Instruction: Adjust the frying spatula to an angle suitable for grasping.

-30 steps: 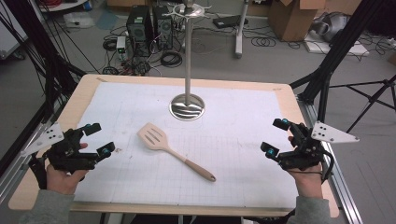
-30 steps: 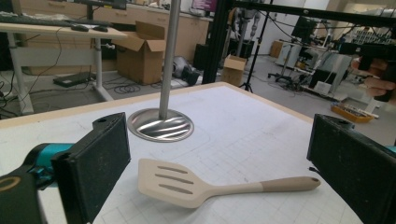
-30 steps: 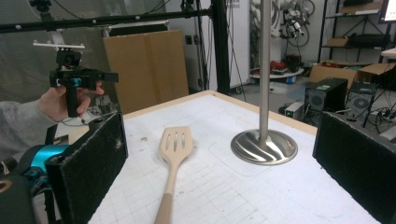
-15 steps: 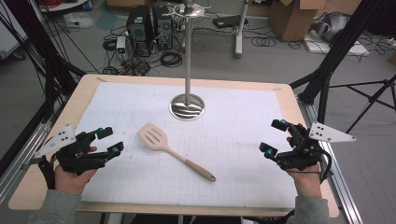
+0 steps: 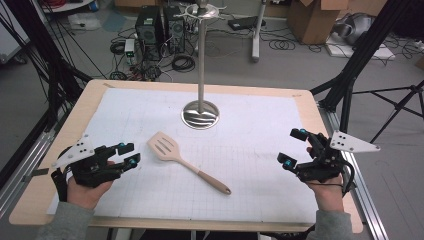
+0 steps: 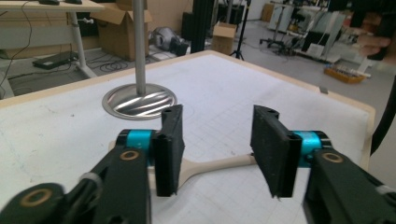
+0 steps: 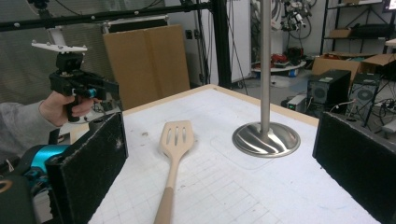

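A: Item one, the spatula [image 5: 185,162]. Location?

B: Flat on the white gridded mat [image 5: 250,125], left of centre on the table [image 5: 90,100]. Slotted head toward the far left, handle running to the near right. It lies between the two grippers and touches neither.

A: Item two, the stand?

B: Metal pole on a round base [image 5: 200,114], just beyond the spatula head, apart from it. A hook ring [image 5: 202,9] sits at the top.

A: Left gripper [image 5: 129,153]?

B: Held low near the left edge of the mat, jaws parted to a moderate gap, nothing between them. In the left gripper view the spatula's handle [image 6: 219,163] shows through the gap, farther off.

A: Right gripper [image 5: 292,147]?

B: Near the right edge, well apart from the spatula, jaws spread wide and empty.

A: Handling notes for the spatula?

B: Judged light: a thin head in pale, matte material, probably silicone, on what looks like a wooden handle. The head likely flexes; the handle should be stiff. Not fragile. Matte surfaces should hold against the padded jaws.

A: Recommended grasp?

B: Across the handle, mid-length or toward the neck, so the head's weight doesn't swing it. The head lies too flat to pinch cleanly. The handle also sits low on the mat, so the jaws must come down nearly touching the surface.
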